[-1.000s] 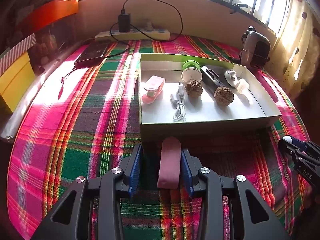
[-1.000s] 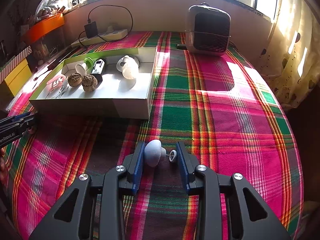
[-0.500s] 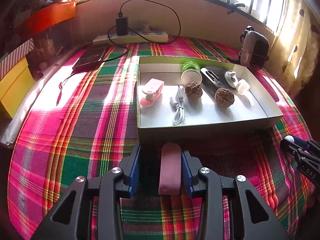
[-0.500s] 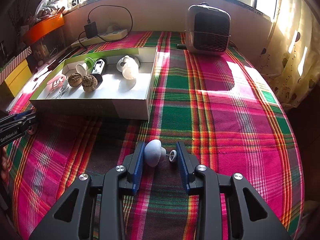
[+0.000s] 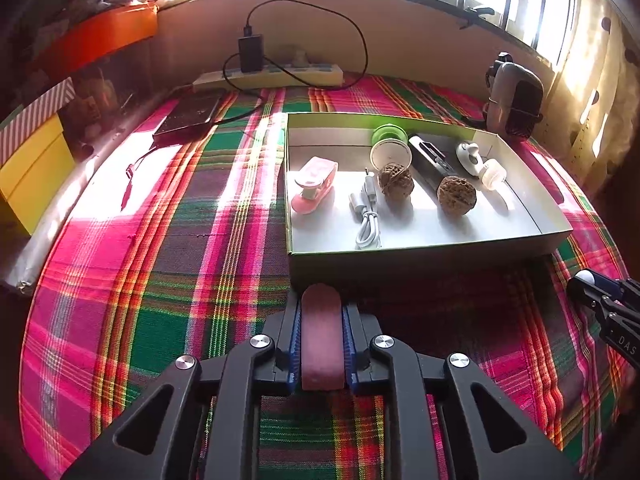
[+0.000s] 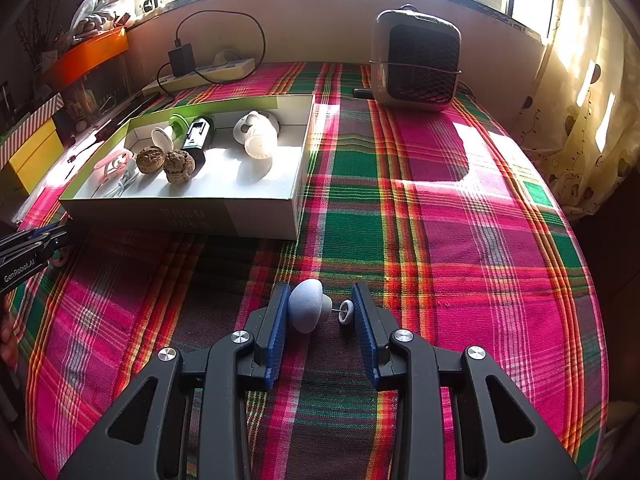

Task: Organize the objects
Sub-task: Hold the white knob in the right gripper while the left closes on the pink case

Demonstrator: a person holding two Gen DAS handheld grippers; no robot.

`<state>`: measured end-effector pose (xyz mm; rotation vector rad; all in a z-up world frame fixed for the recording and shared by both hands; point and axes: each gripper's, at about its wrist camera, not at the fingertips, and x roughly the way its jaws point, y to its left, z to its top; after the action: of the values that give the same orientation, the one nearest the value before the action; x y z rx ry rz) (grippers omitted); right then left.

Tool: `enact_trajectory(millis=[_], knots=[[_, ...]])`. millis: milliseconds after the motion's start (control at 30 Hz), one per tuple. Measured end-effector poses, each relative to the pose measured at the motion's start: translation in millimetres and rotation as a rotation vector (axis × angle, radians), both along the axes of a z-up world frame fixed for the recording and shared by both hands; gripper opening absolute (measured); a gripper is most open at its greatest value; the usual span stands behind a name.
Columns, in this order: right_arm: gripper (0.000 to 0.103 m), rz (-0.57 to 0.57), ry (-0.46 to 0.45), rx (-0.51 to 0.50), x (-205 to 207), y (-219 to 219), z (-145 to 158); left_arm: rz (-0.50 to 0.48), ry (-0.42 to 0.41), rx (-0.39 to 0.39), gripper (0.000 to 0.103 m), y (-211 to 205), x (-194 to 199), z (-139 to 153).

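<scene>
- Far left, beside the plaid-covered desk [image 5: 160, 240]: yellow box [image 5: 28, 168] and orange box [image 5: 100, 36], a dark flat device [image 5: 188, 118] on the cloth, power strip [image 5: 272, 74] with black charger [image 5: 251, 54] against the back wall.
- Left tongs [image 5: 322, 344] low over the cloth just in front of the open box, blue pads clamped flat on both sides of a dusty-pink bar [image 5: 322, 340]; bar points toward the box wall, very close to it, contact unclear.
- Open box [image 5: 420, 264], white inside, green rim, left to right: pink clip-like gadget [image 5: 314, 190], coiled white cable [image 5: 366, 216], white-and-green round container [image 5: 390, 150], walnut [image 5: 395, 182], black stick-shaped device [image 5: 432, 160], second walnut [image 5: 456, 200], white earbud-like piece [image 5: 469, 154], small translucent jar [image 5: 493, 172].
- Right tongs [image 6: 320, 312] on the cloth, well right of the box's near corner, gap narrow; pale blue mushroom-shaped thing [image 6: 306, 310] lies sideways between the pads, cap against the left pad, thin pin with a small white disc [image 6: 346, 312] at the right pad. Looks pinched end to end.
- Back right: small grey fan heater [image 6: 416, 60] by the wall, curtain [image 6: 584, 120] at the far right.
</scene>
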<state>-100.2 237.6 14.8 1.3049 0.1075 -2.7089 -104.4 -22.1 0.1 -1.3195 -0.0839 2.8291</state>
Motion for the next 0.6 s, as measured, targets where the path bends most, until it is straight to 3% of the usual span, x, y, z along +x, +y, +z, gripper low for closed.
enact_trajectory(millis=[600], knots=[[0.033, 0.003, -0.001, -0.011, 0.3, -2.3, -0.4, -0.010, -0.003, 0.011, 0.016, 1.2, 2.7, 1.7]])
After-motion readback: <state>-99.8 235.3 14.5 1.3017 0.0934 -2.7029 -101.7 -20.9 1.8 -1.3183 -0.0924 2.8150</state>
